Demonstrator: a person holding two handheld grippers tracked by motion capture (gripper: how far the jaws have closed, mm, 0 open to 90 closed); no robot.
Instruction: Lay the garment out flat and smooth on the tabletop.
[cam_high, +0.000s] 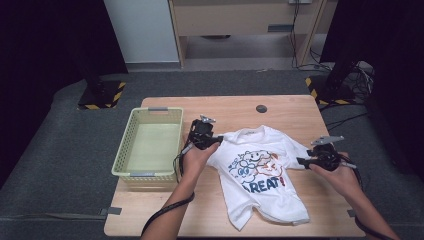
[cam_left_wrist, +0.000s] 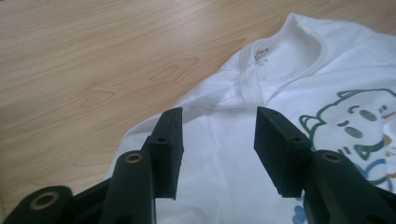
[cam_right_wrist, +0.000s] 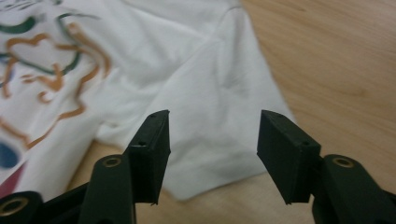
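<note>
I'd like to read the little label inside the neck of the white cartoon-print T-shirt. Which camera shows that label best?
The left gripper view: the small printed label sits close inside the collar, though its writing is too small to read. In the high view the collar of the white cartoon-print T-shirt is tiny. The right gripper view looks at a sleeve instead.

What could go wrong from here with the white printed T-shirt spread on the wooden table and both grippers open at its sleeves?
The white printed T-shirt lies rumpled, its bottom hem crooked, so a fold may come out uneven. The left gripper stands over one layer near the collar and may pinch too little cloth. The right gripper faces the sleeve edge, close to the wooden table rim, where cloth could slide off.
</note>
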